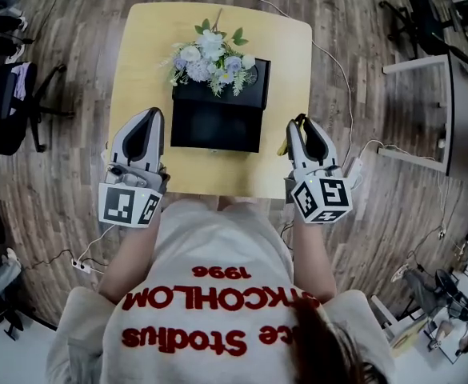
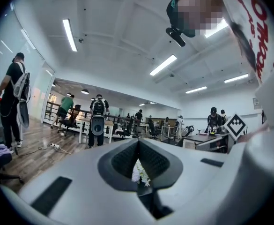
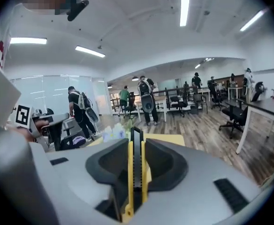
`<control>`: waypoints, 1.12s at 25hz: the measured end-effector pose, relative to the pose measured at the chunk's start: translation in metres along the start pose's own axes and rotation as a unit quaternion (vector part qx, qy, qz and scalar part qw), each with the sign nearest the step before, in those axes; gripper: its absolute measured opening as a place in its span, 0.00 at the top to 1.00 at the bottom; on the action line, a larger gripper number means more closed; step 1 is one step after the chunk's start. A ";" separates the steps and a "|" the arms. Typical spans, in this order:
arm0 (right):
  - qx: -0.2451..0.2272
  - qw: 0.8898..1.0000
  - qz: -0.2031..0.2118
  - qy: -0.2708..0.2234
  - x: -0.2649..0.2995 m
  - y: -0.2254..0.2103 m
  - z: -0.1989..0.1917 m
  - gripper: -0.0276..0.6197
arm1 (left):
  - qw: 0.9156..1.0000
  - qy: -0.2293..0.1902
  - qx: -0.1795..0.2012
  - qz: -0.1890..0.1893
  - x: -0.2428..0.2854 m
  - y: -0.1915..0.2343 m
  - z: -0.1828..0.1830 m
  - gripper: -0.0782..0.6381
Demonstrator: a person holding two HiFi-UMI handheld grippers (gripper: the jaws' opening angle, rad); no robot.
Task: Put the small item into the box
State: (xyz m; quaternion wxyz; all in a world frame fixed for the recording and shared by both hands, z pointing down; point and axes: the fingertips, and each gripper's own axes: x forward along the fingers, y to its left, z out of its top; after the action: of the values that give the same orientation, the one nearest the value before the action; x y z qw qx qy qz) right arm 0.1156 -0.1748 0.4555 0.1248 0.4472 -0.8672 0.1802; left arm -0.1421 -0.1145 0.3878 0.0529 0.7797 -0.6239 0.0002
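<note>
A black box (image 1: 218, 144) stands on the yellow table (image 1: 138, 54) with a bunch of pale artificial flowers (image 1: 211, 58) at its far edge. My right gripper (image 1: 298, 122) hovers off the box's right side, shut on a yellow and black utility knife (image 3: 136, 172) that stands upright between the jaws (image 3: 136, 142); its yellow edge (image 1: 282, 146) shows below the fingers. My left gripper (image 1: 155, 112) hangs off the box's left side, its jaws closed together with nothing held (image 2: 138, 142). Through the slit under its tips the flowers (image 2: 140, 172) show.
Office chairs (image 1: 14, 102) stand on the wood floor at left, a white desk (image 1: 450, 110) at right. Cables and a power strip (image 1: 82, 266) lie on the floor. Several people stand among desks far off in both gripper views.
</note>
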 end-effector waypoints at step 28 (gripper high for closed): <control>-0.106 0.977 0.083 -0.165 -0.040 0.073 0.159 0.78 | 0.993 -0.089 0.058 0.052 -0.016 0.018 0.091 0.88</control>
State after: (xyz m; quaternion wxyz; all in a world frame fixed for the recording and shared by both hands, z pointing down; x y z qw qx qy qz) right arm 0.0692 -0.1738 0.2819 0.0115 0.3818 -0.9239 0.0208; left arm -0.1691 -0.1108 0.2978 -0.0482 0.7450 -0.6647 -0.0299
